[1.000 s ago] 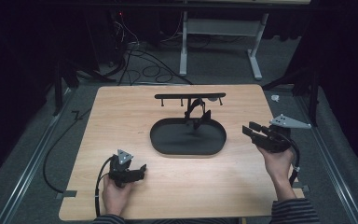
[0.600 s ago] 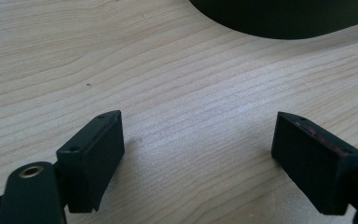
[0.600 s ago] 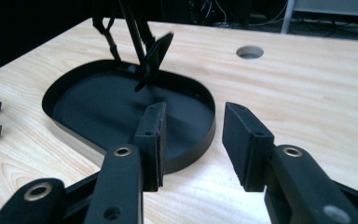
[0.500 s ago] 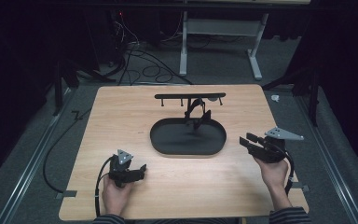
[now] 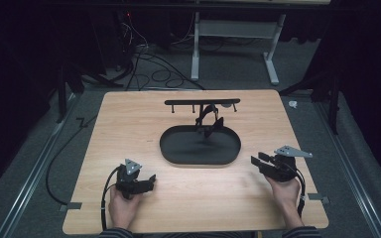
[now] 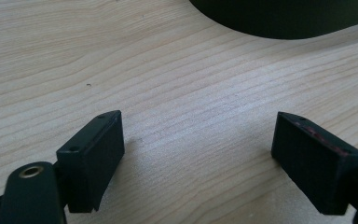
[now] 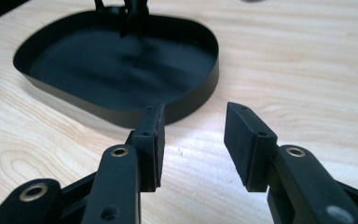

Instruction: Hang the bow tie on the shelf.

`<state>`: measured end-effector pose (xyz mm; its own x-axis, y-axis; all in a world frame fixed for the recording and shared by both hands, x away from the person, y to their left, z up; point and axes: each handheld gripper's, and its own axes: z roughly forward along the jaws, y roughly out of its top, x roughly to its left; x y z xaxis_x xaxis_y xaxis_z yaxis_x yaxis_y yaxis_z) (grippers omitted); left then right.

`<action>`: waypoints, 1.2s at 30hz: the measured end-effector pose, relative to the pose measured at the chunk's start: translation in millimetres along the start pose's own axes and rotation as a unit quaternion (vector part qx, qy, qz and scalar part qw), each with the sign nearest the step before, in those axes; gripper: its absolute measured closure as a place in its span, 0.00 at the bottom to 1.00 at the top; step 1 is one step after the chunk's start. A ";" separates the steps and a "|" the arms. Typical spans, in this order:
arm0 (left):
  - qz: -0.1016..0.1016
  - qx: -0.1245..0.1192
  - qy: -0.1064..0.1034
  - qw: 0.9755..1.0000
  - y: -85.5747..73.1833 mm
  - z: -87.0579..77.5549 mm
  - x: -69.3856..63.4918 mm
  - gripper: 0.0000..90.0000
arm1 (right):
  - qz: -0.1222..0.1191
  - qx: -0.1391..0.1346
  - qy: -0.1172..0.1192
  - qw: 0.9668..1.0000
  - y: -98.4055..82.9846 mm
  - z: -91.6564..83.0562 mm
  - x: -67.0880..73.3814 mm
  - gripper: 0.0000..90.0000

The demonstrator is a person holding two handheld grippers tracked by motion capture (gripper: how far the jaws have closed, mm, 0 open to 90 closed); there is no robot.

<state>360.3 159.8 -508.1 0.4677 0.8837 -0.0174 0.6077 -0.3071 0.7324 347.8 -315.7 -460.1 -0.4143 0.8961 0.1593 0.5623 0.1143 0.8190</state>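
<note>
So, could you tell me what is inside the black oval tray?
The black oval tray looks mostly bare. A small black clip-like object sits at its far edge, beneath the black rack. Its dark floor could hide small items.

One light wooden table (image 5: 129, 124) carries one black oval tray (image 5: 178, 151), with one black stand with a long horizontal bar (image 5: 202, 102) at the tray's far rim. Two hand-held black claws are in use, the left claw (image 5: 151, 179) and the right claw (image 5: 256, 160), each with two jaws spread apart. Two hands hold them: one left hand (image 5: 123, 208), one right hand (image 5: 285, 192).
</note>
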 end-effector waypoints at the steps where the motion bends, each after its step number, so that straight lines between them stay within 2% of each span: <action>1: 0.000 0.000 0.000 1.000 0.0 0.0 0.0 0.19 | 0.000 0.004 0.000 1.000 -2.3 2.0 -0.1 0.66; 6: 0.000 0.000 0.000 1.000 0.0 0.0 0.0 0.19 | 0.006 0.012 0.000 1.000 -8.5 7.0 1.1 0.66; 13: 0.000 0.000 0.000 1.000 0.0 0.0 0.0 0.19 | 0.002 0.027 -0.006 1.000 -15.3 14.3 2.9 0.66; 30: 0.000 0.000 0.000 1.000 0.0 0.0 0.0 0.19 | -0.009 0.061 -0.033 0.998 -27.3 26.8 3.8 0.63; 36: 0.000 0.000 0.000 1.000 0.0 0.0 -0.1 0.19 | -0.030 0.070 -0.051 0.996 -30.8 31.4 8.0 0.59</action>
<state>360.3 159.7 -508.1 0.4679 0.8836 -0.0172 0.6075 -0.3074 0.7324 349.6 -298.5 -501.3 -0.3791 0.9241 0.0488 0.6351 0.2215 0.7400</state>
